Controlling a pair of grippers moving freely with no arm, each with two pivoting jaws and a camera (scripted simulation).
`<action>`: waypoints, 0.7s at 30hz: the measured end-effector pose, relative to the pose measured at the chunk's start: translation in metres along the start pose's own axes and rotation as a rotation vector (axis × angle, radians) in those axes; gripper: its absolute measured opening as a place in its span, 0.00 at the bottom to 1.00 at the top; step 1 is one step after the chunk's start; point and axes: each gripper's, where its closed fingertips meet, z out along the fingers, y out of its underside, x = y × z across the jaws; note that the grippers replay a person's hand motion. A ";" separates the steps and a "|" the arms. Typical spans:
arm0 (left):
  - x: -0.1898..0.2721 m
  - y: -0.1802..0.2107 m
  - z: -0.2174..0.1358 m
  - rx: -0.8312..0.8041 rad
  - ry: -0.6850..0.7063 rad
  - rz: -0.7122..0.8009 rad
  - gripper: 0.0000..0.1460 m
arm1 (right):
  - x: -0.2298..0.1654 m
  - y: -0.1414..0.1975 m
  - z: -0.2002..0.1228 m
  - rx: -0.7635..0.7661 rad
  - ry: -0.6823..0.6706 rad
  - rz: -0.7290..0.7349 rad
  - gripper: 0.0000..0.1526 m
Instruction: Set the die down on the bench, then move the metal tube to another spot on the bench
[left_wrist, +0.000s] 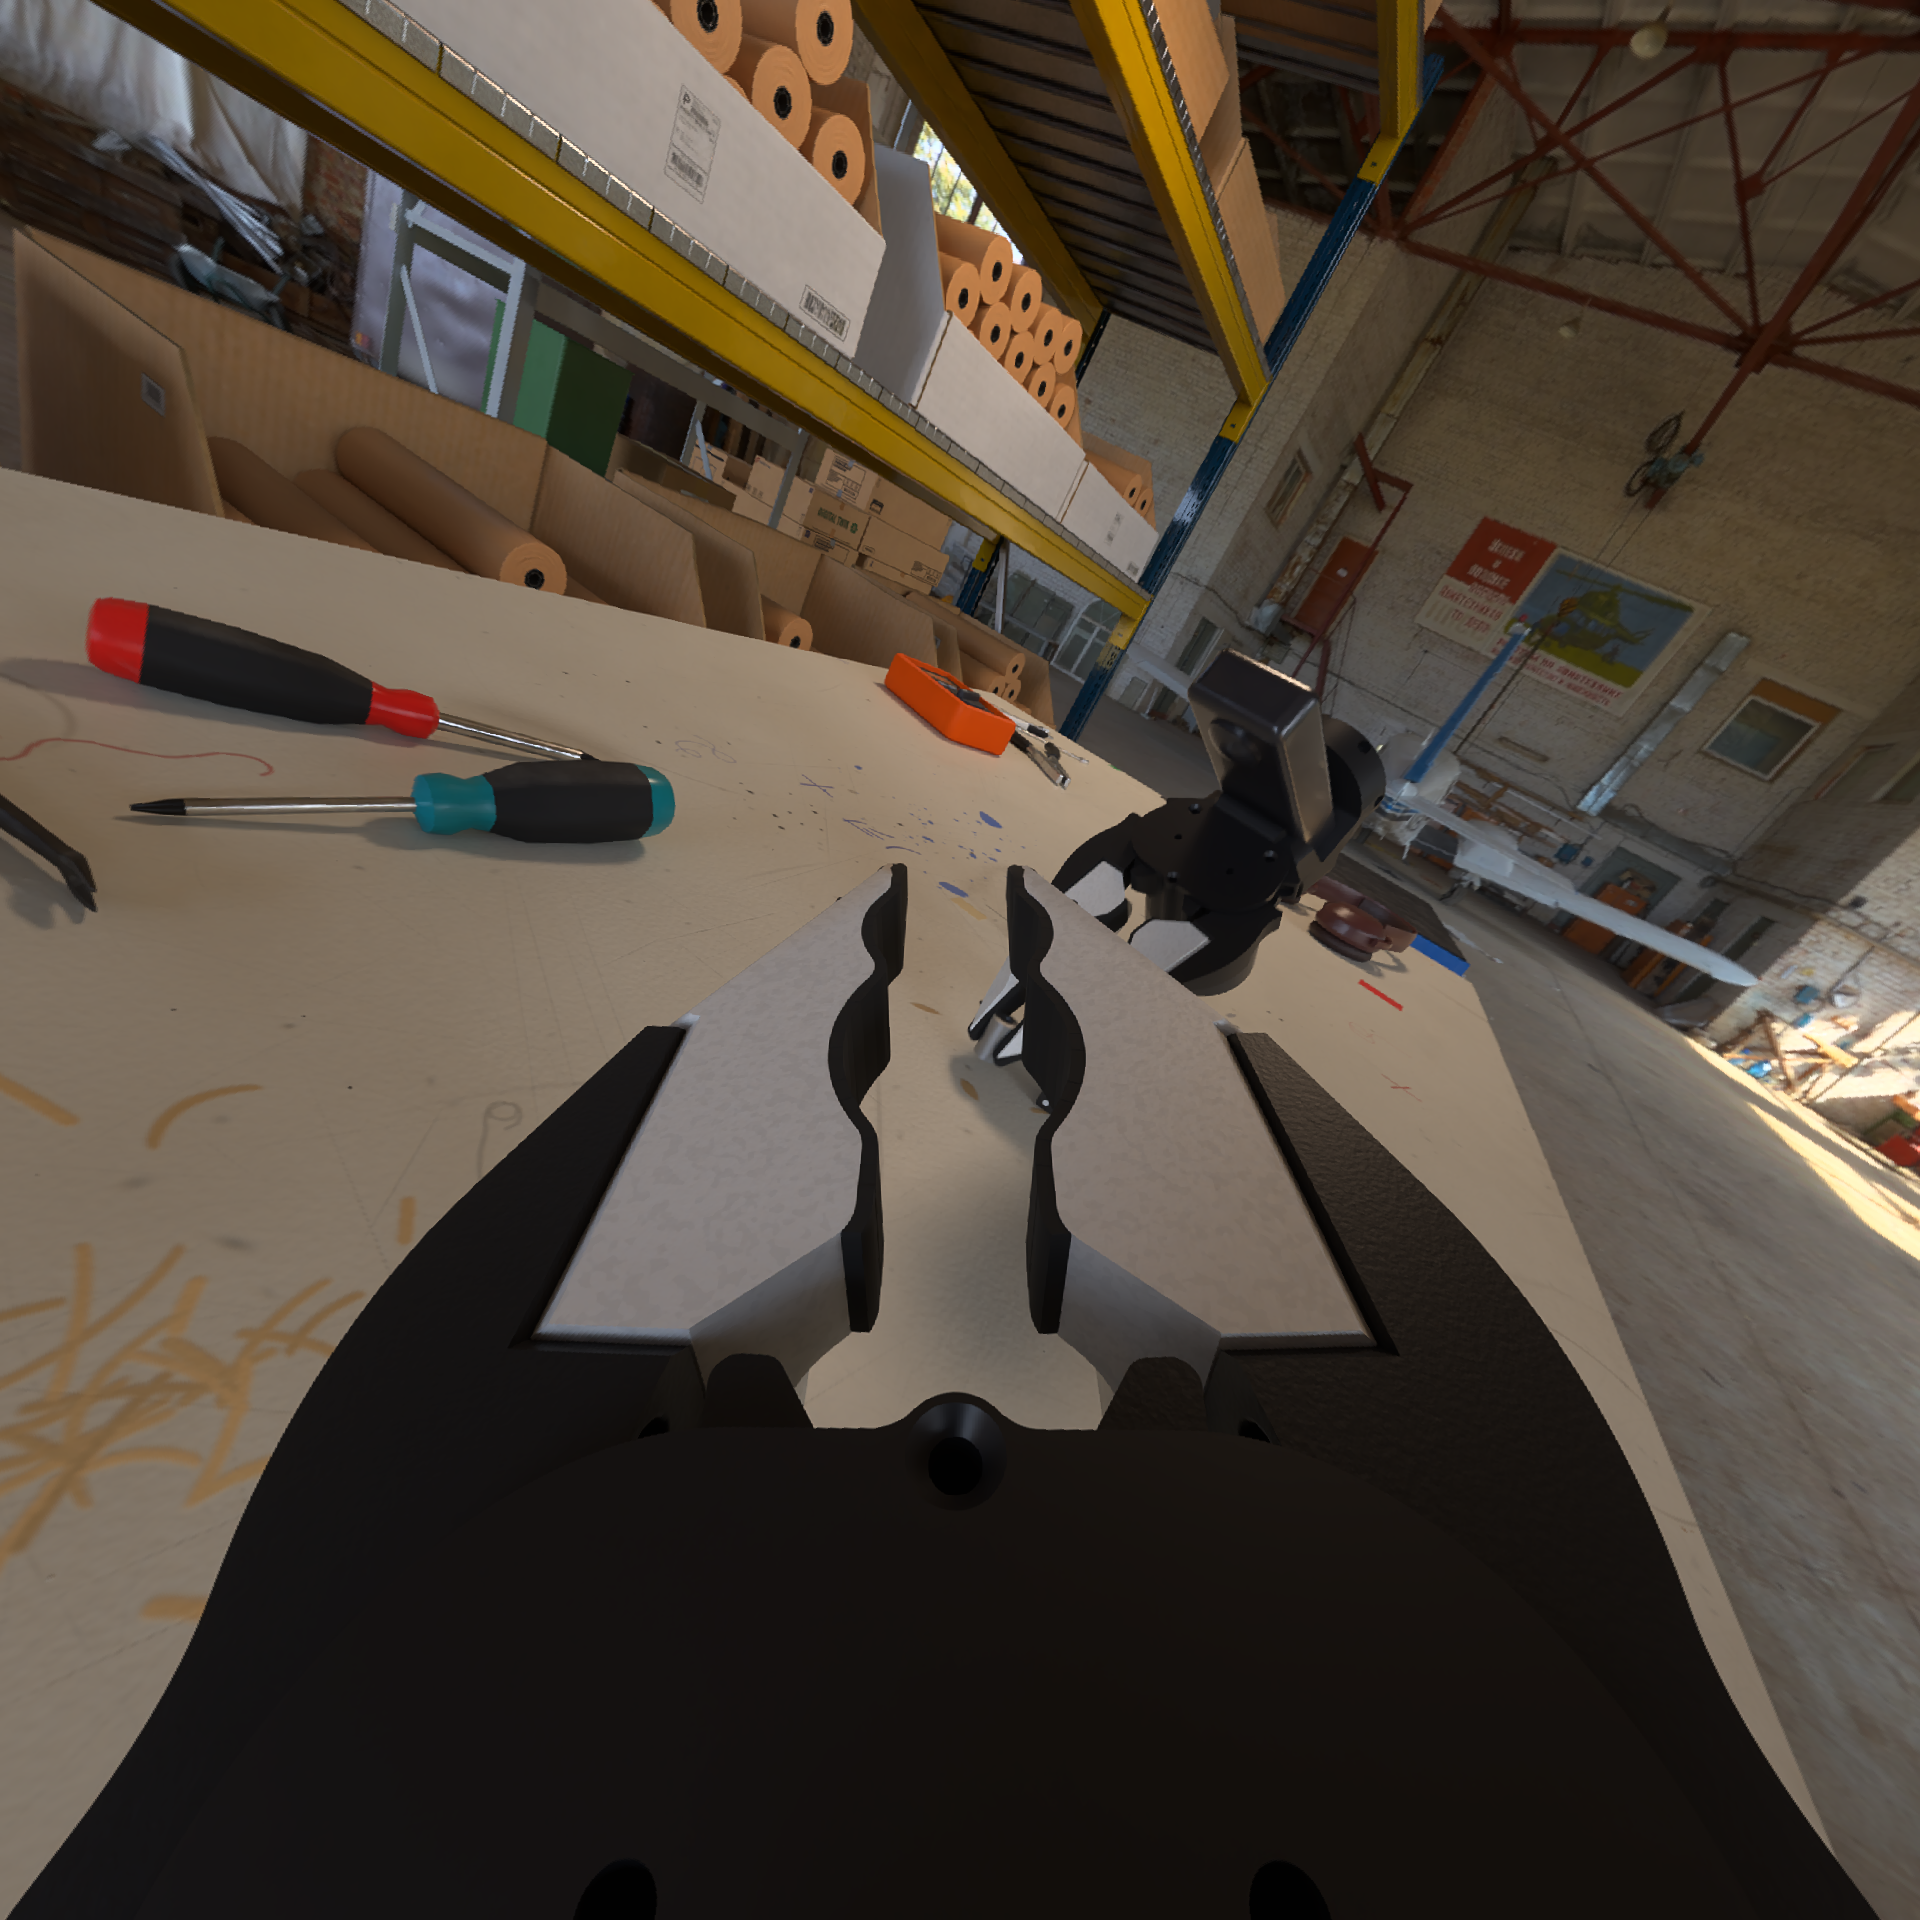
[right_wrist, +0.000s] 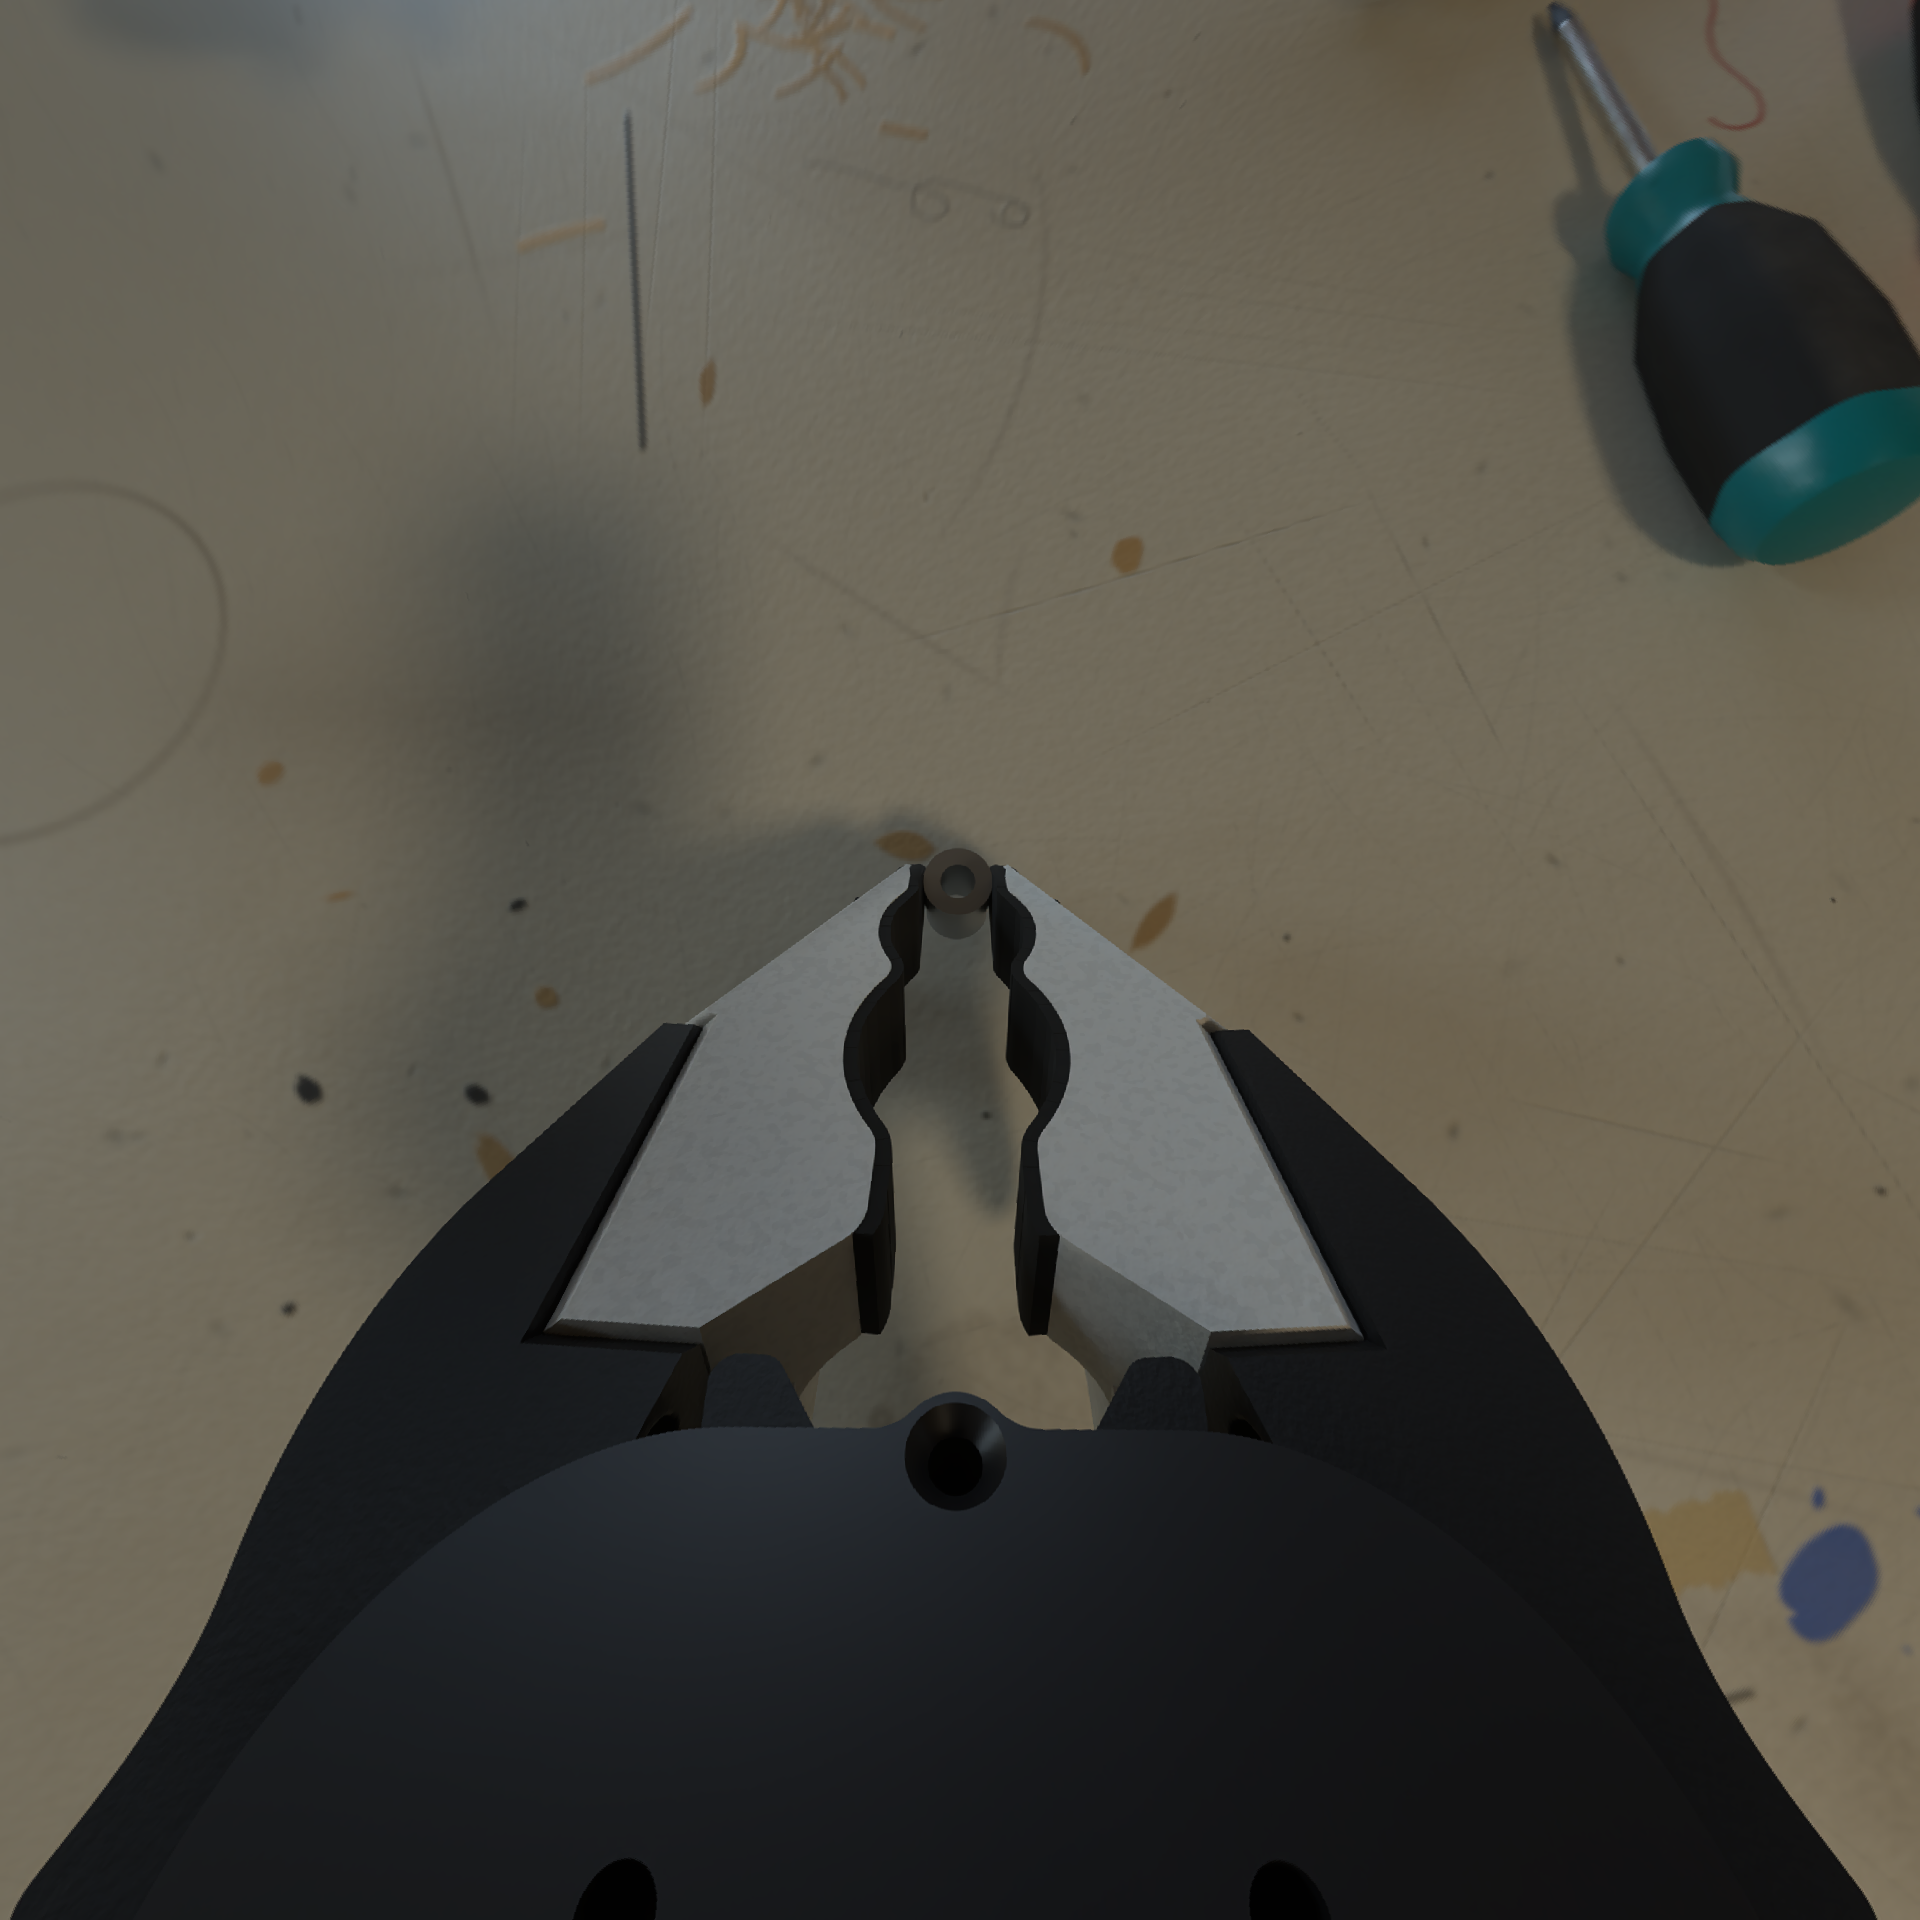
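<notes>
Tube (right_wrist: 957, 896) stands pinched at the right gripper (right_wrist: 957, 883) tips, over the bench (right_wrist: 1351, 831) — carry it level, lower gently. Left gripper (left_wrist: 956, 883) gapes, holding nothing — die unseen.

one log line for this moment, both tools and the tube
right tool: shut on metal tube, upright at its tips, over bench | left tool: open, empty, low over bench | die: not in view

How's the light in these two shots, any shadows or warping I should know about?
Left wrist view: bright side sunlight on the floor at right, wide-angle bending of the shelving, and the bench evenly lit. Right wrist view: dimmer, with a soft blurred shadow on the bench left of the right tool and the metal tube.
</notes>
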 end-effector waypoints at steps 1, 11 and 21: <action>0.000 0.000 0.000 -0.001 -0.005 0.007 0.13 | 0.001 -0.003 -0.003 0.017 -0.005 0.027 0.08; -0.096 0.019 -0.092 -0.473 -0.655 0.247 0.14 | -0.036 -0.059 0.021 0.138 -0.123 0.047 0.08; -0.119 -0.009 -0.269 -0.525 -1.100 0.169 0.18 | -0.074 -0.089 0.095 -0.069 -0.113 -0.154 0.08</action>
